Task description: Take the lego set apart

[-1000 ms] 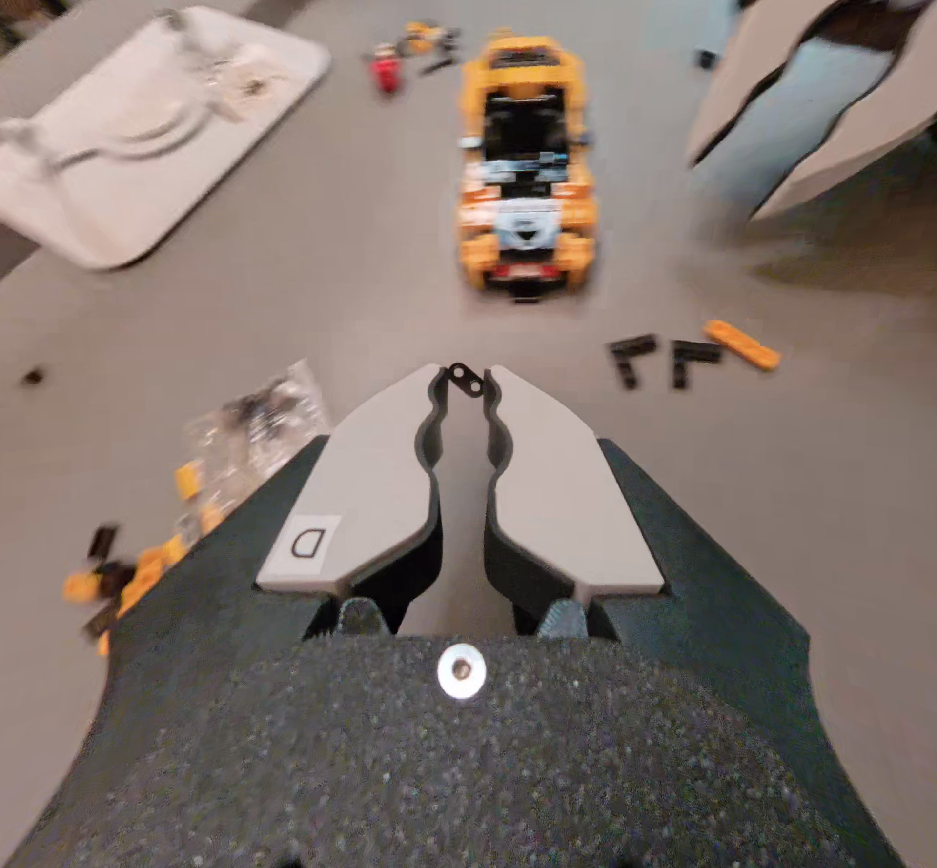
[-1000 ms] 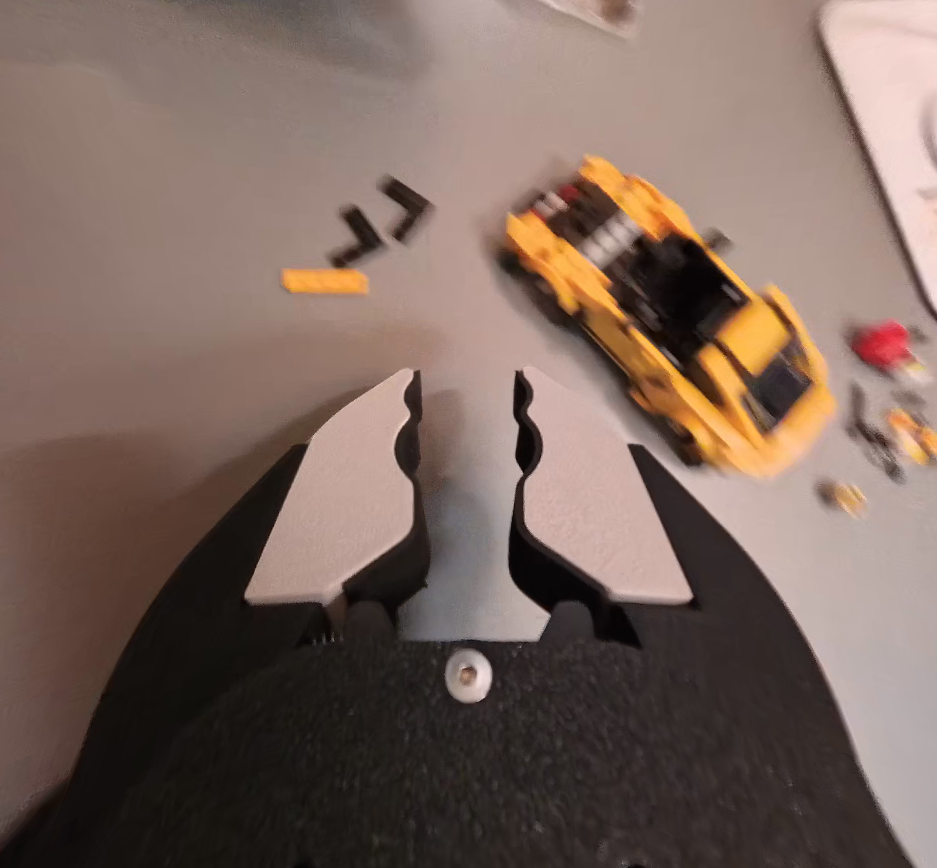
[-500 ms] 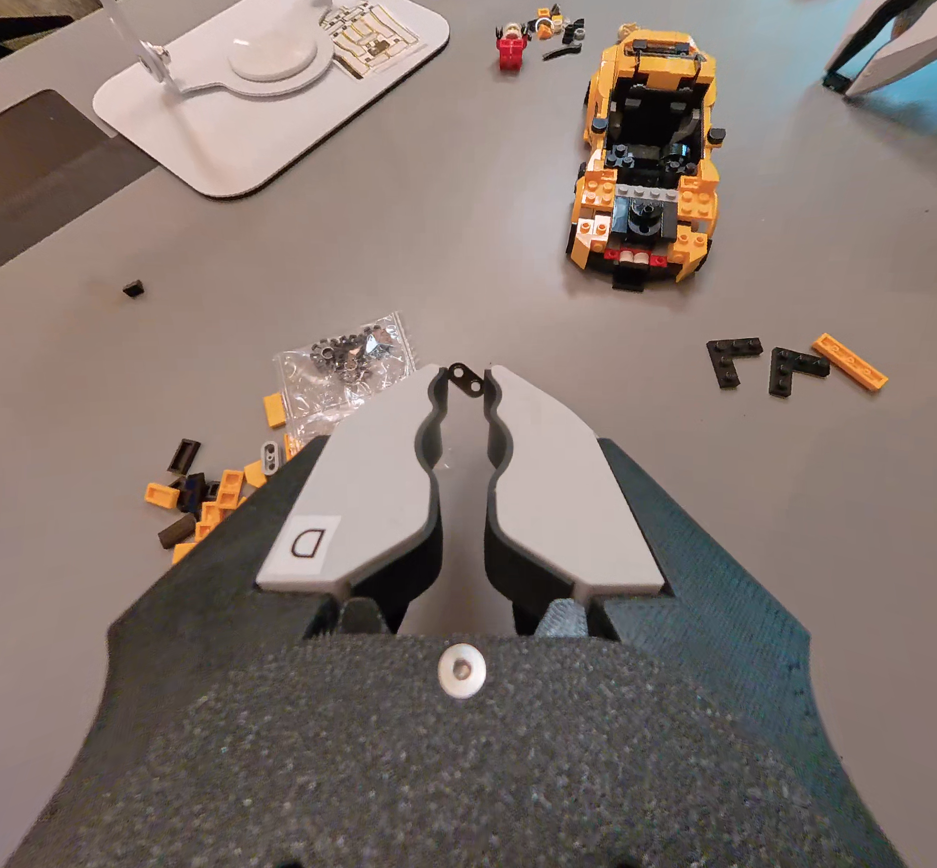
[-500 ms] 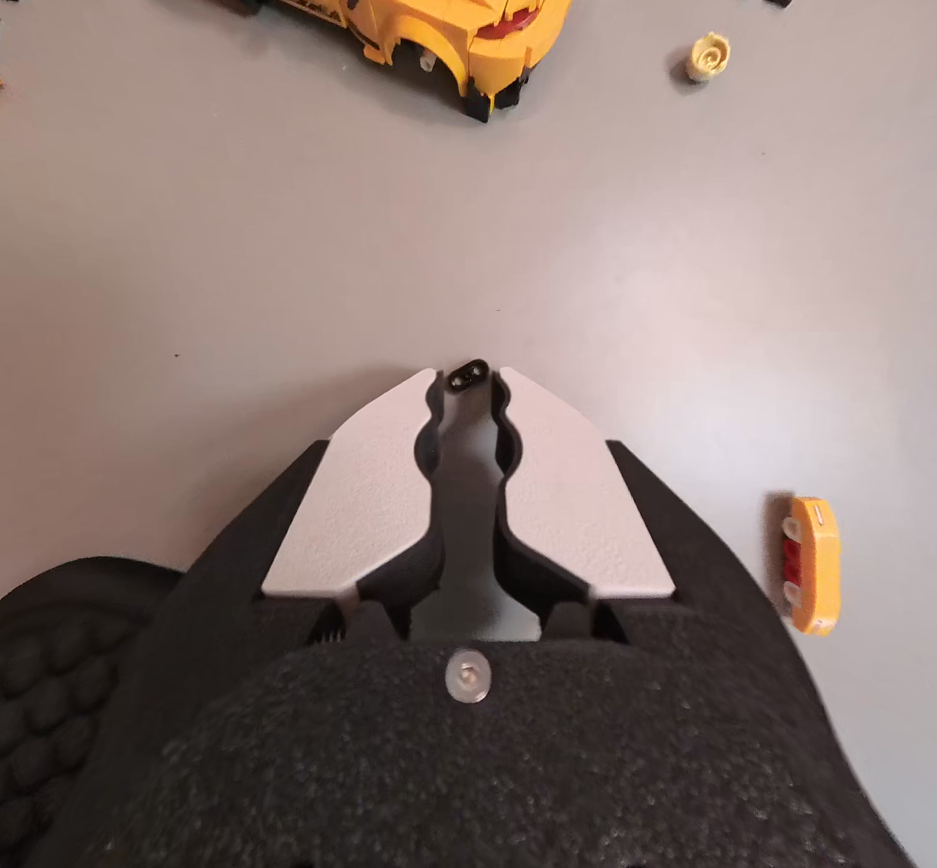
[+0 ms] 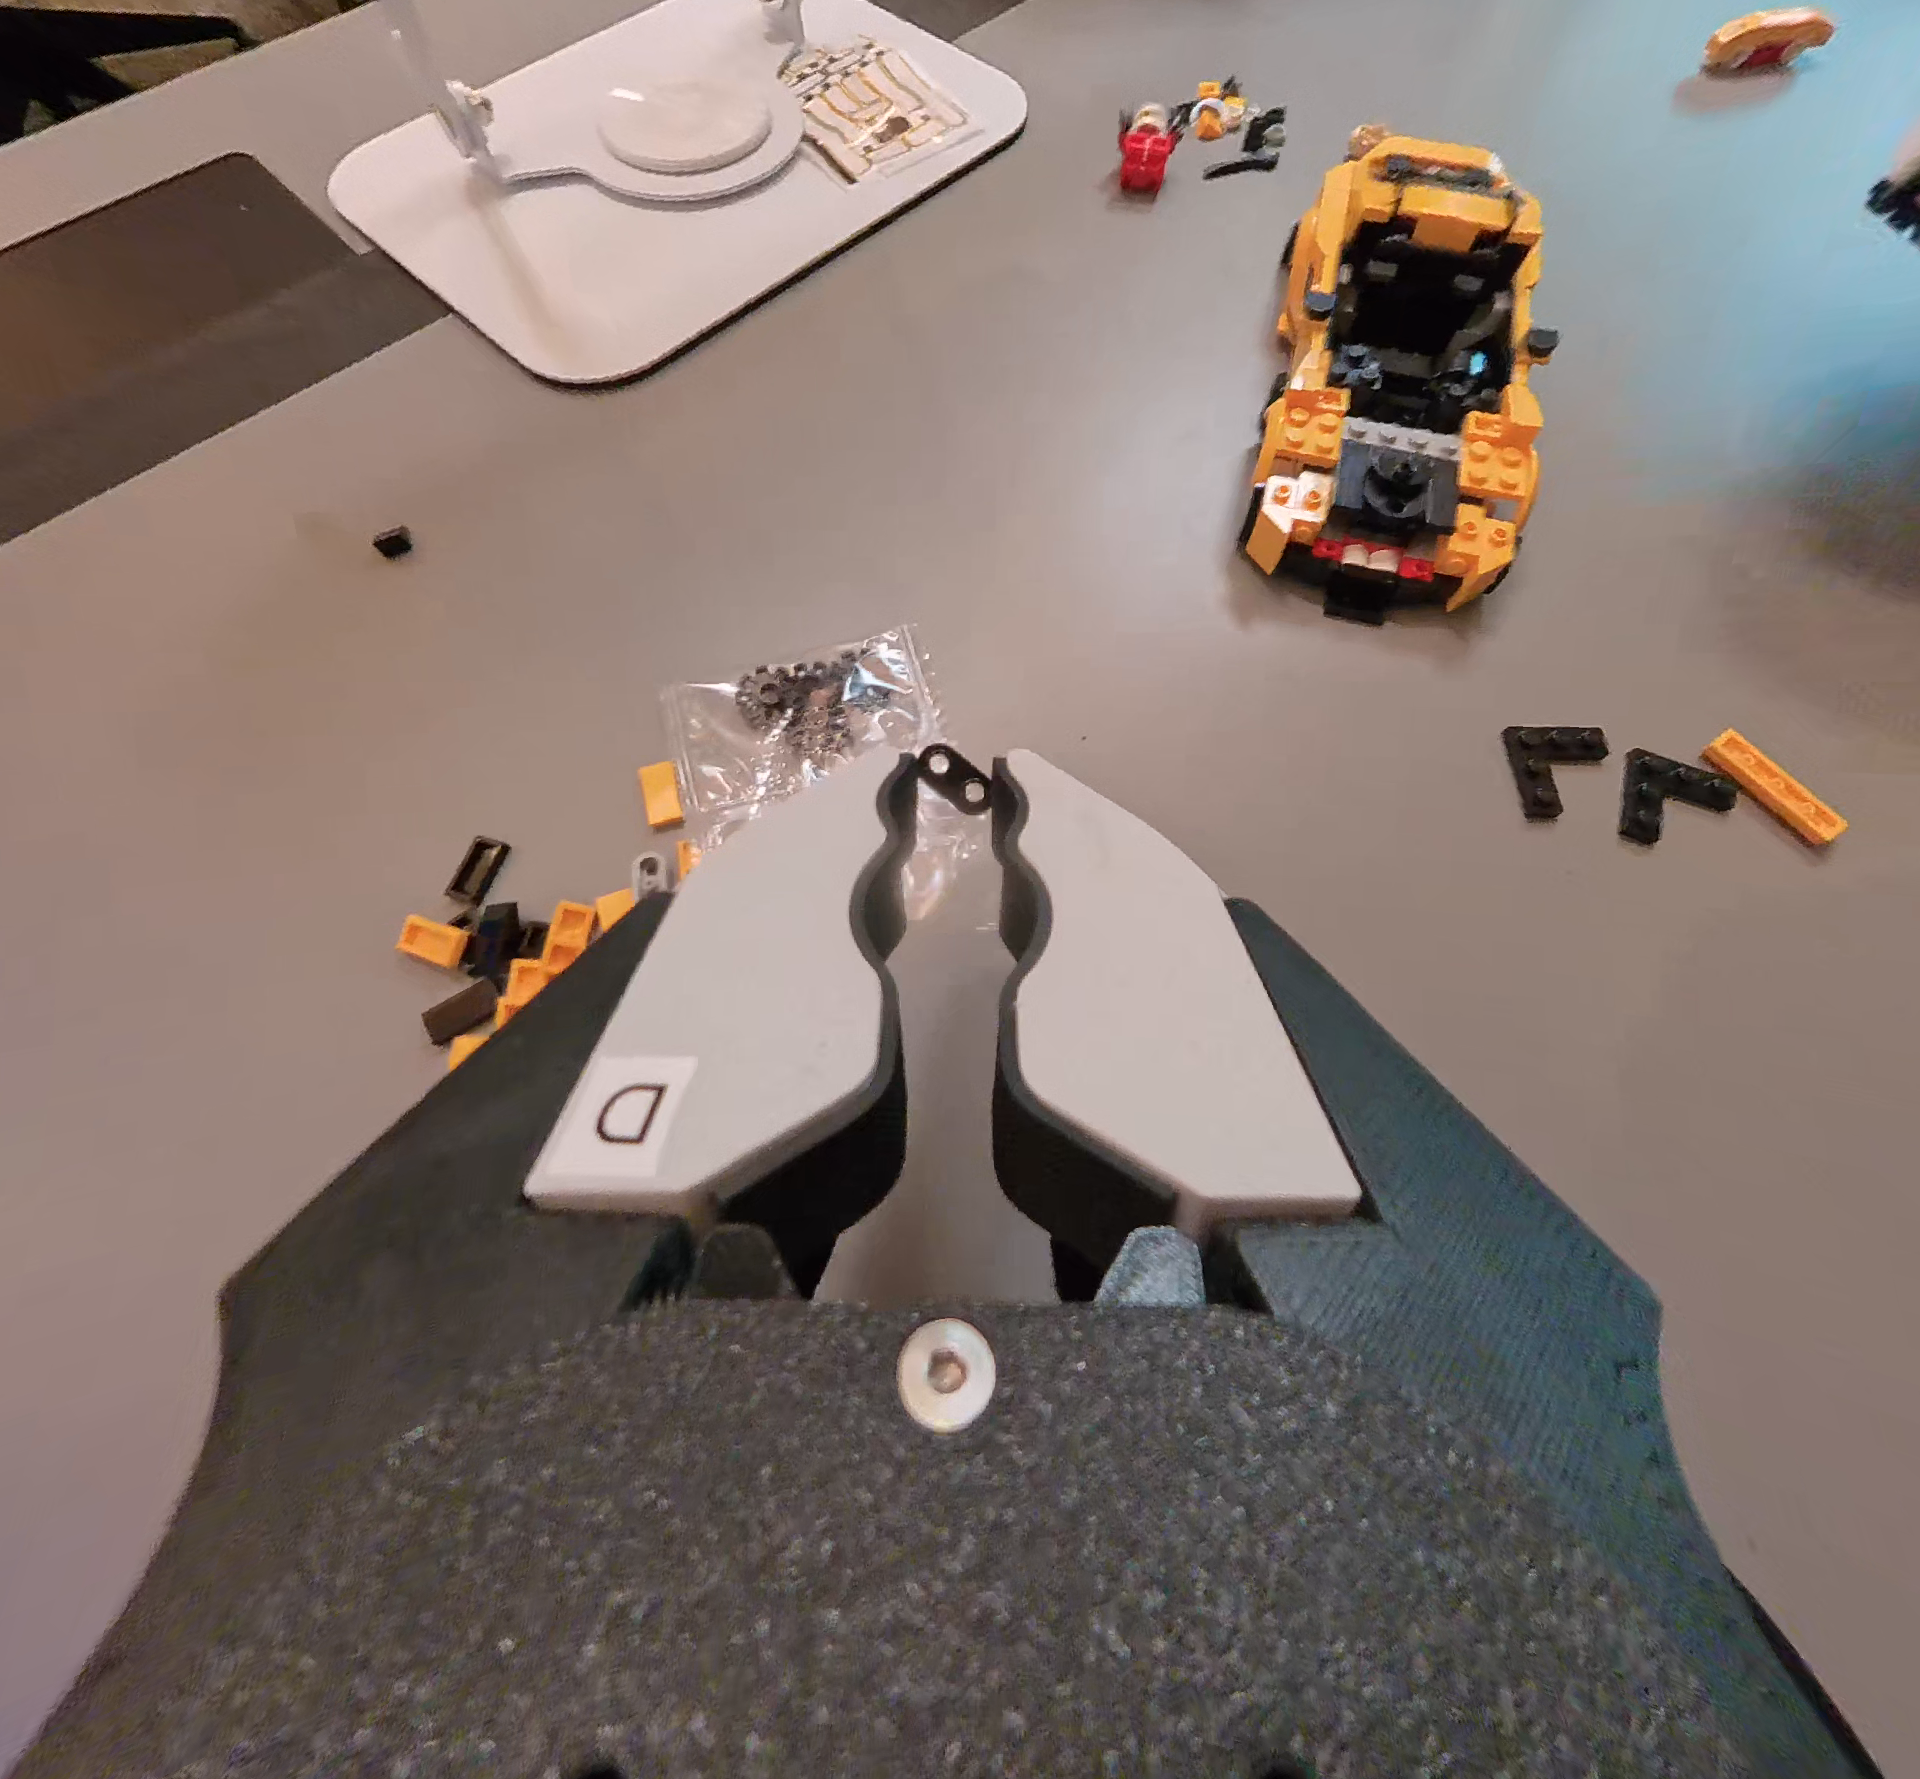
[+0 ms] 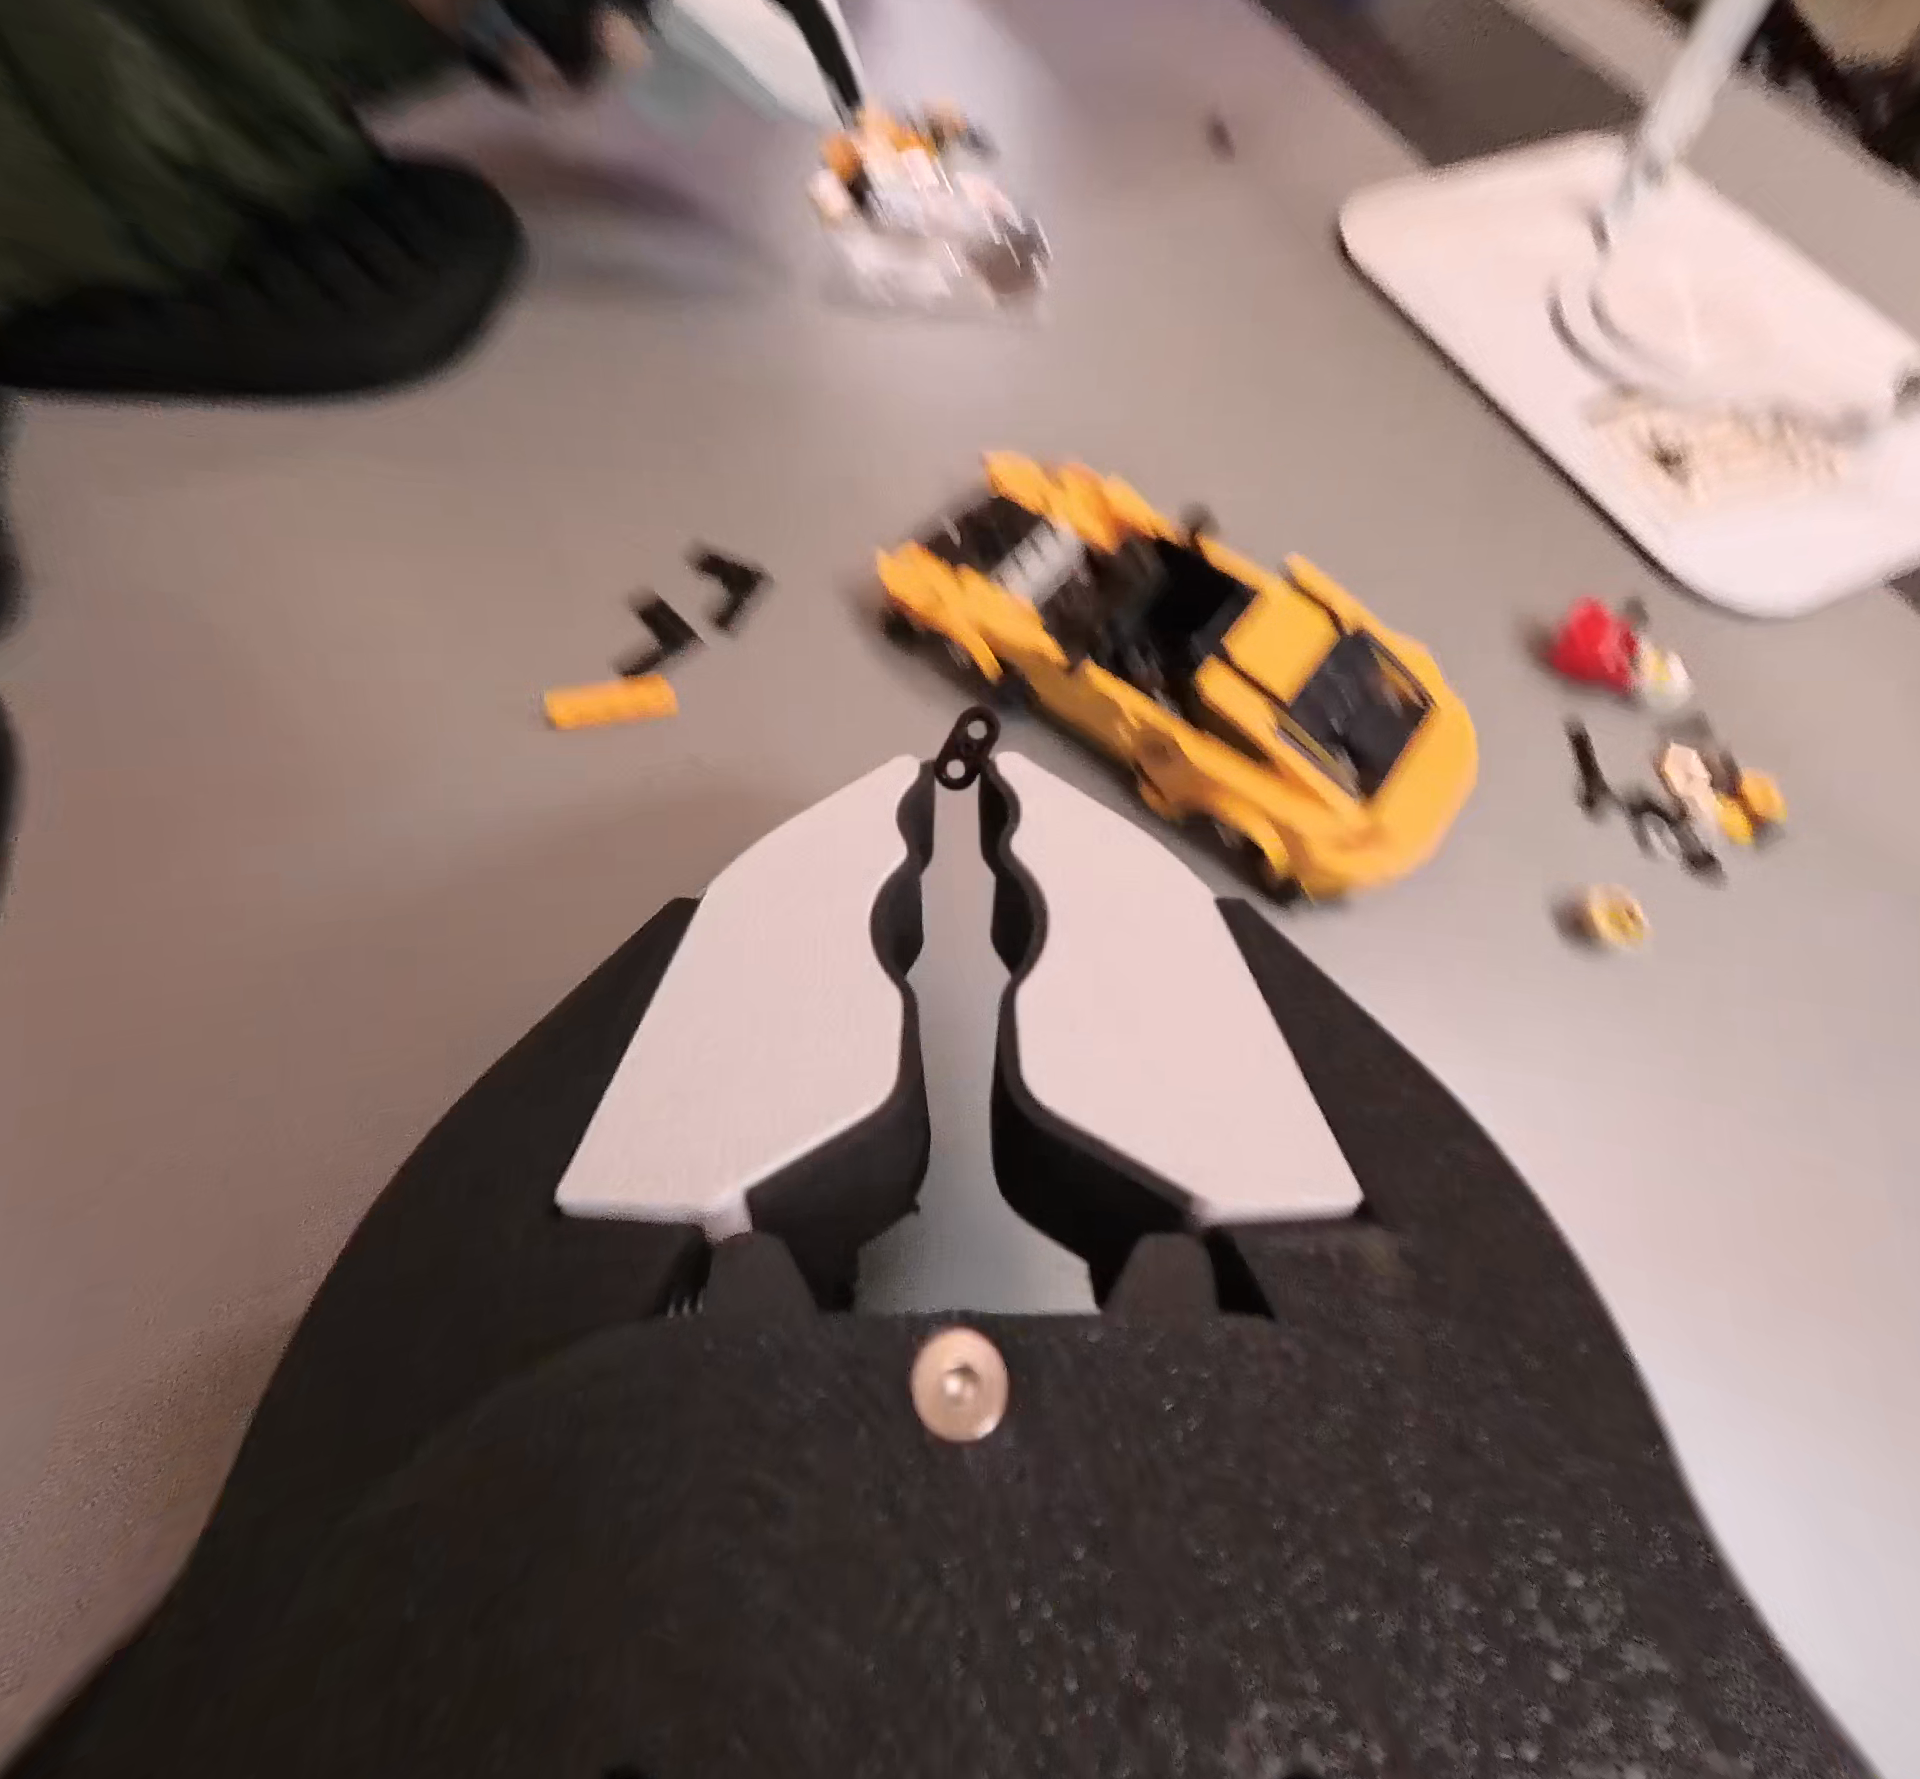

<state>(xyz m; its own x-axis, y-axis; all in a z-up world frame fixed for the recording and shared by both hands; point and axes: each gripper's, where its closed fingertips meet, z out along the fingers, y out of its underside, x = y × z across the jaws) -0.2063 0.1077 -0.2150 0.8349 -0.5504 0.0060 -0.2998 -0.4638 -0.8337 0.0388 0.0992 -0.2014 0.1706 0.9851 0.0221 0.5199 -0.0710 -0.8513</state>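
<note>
Left gripper (image 5: 954, 773): jaws nearly closed, pinching a small black two-hole link (image 5: 956, 777) at the tips. It hangs above the grey table (image 5: 935, 503), over the near edge of a clear bag of small grey gears (image 5: 805, 721).

Right gripper (image 6: 964, 765): jaws nearly closed, pinching a second small black two-hole link (image 6: 968, 744) that stands up from the tips. This view is blurred by motion.

Yellow lego car (image 5: 1397, 379): on the table, far right in the left wrist view, well apart from both grippers. Roof off, black interior open, rear end with red lights towards the camera. In the right wrist view the car (image 6: 1184, 680) sits just beyond and right of the gripper tips.

Loose parts:
- Two black L-shaped plates (image 5: 1616, 779) and an orange flat strip (image 5: 1775, 786), near right of the car, side by side.
- Heap of small orange and black bricks (image 5: 509, 940), left of the left gripper, beside the bag.
- Single black piece (image 5: 393, 542), alone at the left.
- Red piece (image 5: 1143, 160) with small mixed bits (image 5: 1236, 124), far side of the car.
- Orange curved piece (image 5: 1766, 41), far right.
- Small round yellow piece (image 6: 1605, 917), right of the car.

White stand base (image 5: 675, 171): far left, with thin uprights.
</note>
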